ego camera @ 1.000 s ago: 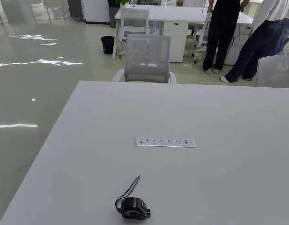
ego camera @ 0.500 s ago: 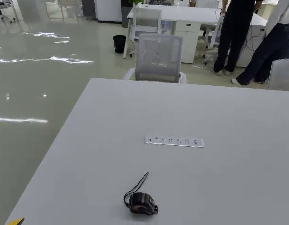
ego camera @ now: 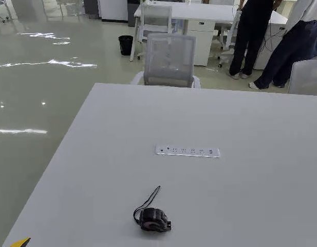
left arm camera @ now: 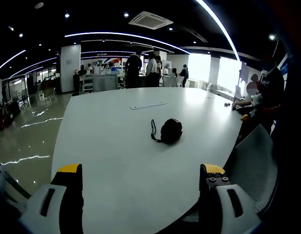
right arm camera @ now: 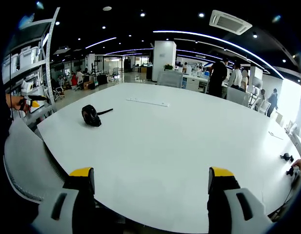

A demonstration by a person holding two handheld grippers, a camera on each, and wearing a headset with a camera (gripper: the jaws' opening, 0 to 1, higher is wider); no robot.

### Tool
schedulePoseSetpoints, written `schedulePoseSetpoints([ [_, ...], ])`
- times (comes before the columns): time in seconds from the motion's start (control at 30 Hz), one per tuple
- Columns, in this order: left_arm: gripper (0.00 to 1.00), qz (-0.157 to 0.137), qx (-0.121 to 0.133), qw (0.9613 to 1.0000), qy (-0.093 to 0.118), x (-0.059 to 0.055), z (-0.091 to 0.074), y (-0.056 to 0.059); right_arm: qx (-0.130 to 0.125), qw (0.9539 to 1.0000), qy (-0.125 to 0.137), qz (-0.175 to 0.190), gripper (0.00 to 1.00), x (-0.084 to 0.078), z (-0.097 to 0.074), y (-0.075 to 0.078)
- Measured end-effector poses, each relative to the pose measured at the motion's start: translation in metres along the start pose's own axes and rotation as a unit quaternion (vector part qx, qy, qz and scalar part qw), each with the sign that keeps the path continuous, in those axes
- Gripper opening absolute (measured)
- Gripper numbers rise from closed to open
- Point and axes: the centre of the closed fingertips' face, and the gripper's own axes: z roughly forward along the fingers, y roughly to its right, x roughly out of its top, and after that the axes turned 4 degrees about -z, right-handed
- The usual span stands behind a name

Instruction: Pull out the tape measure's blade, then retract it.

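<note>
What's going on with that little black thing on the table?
A person at a white table holds tongs in each hand. The black thing is a tape measure, lying near the table's front edge with its cord trailing out. The left tongs and right tongs are both open, hold nothing, and are well short of it. The blade is not pulled out yet.

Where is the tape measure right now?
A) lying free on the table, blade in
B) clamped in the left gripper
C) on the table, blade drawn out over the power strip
A: the tape measure lies on the table with no blade out; the open left gripper and right gripper are both short of it.
</note>
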Motion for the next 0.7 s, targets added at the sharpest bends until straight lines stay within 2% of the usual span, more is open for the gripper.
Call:
schedulePoseSetpoints([
  [0.1, 0.99, -0.011, -0.005, 0.9998, 0.014, 0.014, 0.010, 0.004, 0.000, 1.0000, 0.003, -0.004, 0.99, 0.007, 0.003, -0.001],
  [0.17, 0.99, -0.004, -0.016, 0.9995, 0.028, 0.028, 0.017, 0.015, 0.001, 1.0000, 0.005, -0.004, 0.98, 0.010, 0.007, -0.002],
  [0.3, 0.99, 0.011, -0.039, 0.9987, 0.032, 0.040, 0.034, 0.025, 0.008, 0.9999, 0.009, -0.005, 0.98, 0.020, 0.014, -0.011],
  [0.4, 0.99, 0.017, -0.045, 0.9985, 0.027, 0.042, 0.043, 0.027, 0.017, 0.9997, 0.012, -0.015, 0.98, 0.028, 0.021, -0.019],
  [0.53, 0.99, 0.024, -0.052, 0.9980, 0.027, 0.046, 0.048, 0.029, 0.029, 0.9992, 0.016, -0.022, 0.97, 0.033, 0.028, -0.027],
  [0.7, 0.99, 0.035, -0.064, 0.9972, 0.015, 0.043, 0.056, 0.026, 0.051, 0.9980, 0.012, -0.036, 0.96, 0.038, 0.038, -0.042],
])
